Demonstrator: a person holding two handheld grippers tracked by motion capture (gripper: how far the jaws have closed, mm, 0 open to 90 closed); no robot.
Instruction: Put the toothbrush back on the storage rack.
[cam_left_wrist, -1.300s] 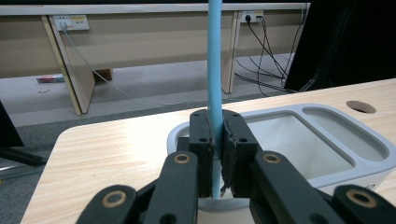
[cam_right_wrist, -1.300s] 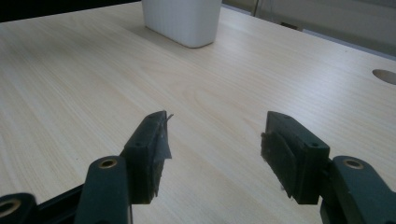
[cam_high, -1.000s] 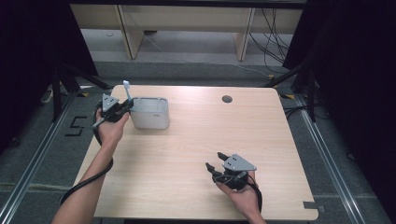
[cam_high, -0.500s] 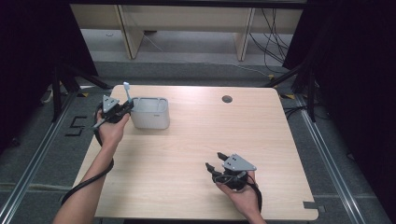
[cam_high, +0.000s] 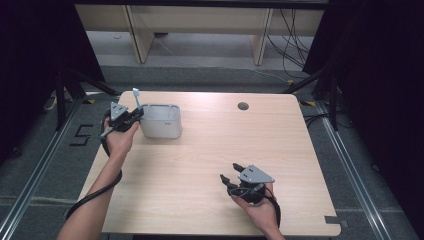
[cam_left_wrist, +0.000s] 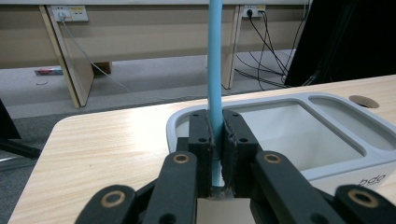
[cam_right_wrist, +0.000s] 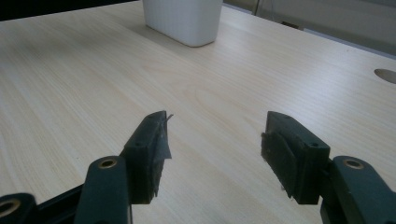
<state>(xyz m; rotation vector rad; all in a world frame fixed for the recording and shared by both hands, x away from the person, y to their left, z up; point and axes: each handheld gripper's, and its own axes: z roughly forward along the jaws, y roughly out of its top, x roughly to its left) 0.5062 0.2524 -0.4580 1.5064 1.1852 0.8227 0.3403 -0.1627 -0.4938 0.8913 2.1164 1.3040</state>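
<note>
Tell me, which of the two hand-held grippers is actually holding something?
The left hand-held gripper, beside the white container: its jaws clamp a light-blue stick. The right hand-held gripper stands open over bare table.

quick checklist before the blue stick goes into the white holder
1. Grip: left gripper shut on the blue stick, pads on both sides: ok.
2. Stick upright in the jaws: ok.
3. Position: left gripper sits at the left end of the white holder, not yet over a compartment: not ok.
4. Large compartment has nothing in it: ok.
5. Lower end of the stick hidden between the pads: cannot tell.
6. Right gripper open, holding nothing, well apart from the holder: ok.
</note>
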